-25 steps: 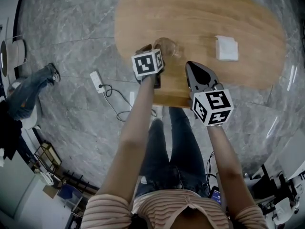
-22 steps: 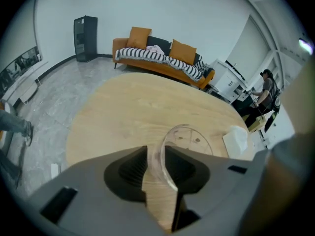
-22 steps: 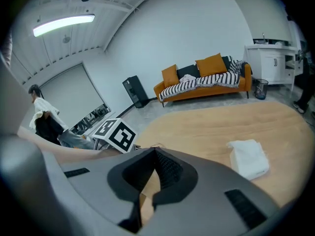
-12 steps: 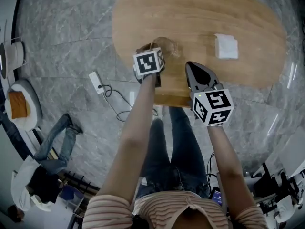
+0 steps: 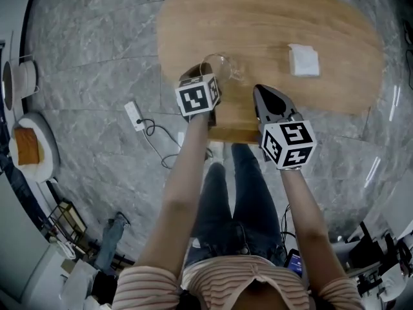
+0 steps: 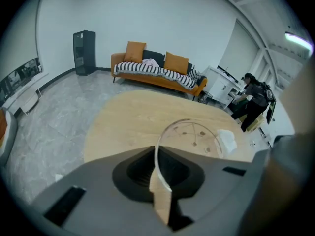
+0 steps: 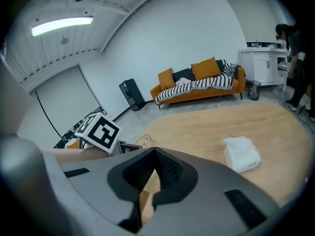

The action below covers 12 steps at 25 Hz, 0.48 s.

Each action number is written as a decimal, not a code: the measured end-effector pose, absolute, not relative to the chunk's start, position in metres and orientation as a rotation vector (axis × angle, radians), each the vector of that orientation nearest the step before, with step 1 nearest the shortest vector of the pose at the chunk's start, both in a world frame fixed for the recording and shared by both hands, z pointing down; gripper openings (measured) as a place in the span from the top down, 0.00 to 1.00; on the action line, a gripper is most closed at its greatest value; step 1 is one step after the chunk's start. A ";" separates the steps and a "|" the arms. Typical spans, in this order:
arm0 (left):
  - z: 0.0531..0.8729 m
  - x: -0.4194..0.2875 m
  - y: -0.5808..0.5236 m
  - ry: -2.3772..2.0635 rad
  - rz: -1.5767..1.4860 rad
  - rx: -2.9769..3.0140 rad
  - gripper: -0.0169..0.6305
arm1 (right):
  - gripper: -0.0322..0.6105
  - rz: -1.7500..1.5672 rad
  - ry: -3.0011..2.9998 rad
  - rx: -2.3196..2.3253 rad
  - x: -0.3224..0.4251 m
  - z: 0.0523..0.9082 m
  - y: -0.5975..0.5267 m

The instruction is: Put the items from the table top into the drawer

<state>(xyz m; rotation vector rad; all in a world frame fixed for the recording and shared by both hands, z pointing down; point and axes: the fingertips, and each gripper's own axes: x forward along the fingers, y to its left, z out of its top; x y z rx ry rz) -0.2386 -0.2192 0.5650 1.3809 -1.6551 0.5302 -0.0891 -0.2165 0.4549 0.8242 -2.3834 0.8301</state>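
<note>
The left gripper (image 6: 158, 154) has just been closing its jaws, which pinch the rim of the clear round glass dish (image 6: 197, 134) near the oval wooden table's (image 5: 271, 18) front edge. The right gripper (image 7: 153, 154) is closed, empty. Pickup is in hand; next, carry the dish level to the drawer.

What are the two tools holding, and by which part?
The left tool, whose jaws have just been closing, pinches the glass by its rim. The right tool is shut and holds nothing.
</note>
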 end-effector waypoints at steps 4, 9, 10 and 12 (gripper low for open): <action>0.540 -0.237 -0.210 -1.668 0.525 1.425 0.93 | 0.95 0.827 -2.388 0.858 -0.084 0.445 -0.204; 0.512 -0.236 -0.189 -1.662 0.508 1.478 0.93 | 0.95 0.835 -2.381 0.917 -0.080 0.432 -0.180; 0.507 -0.236 -0.184 -1.661 0.508 1.488 0.93 | 0.95 0.833 -2.381 0.927 -0.080 0.430 -0.175; 0.498 -0.235 -0.172 -1.658 0.508 1.506 0.93 | 0.95 0.828 -2.379 0.947 -0.077 0.426 -0.163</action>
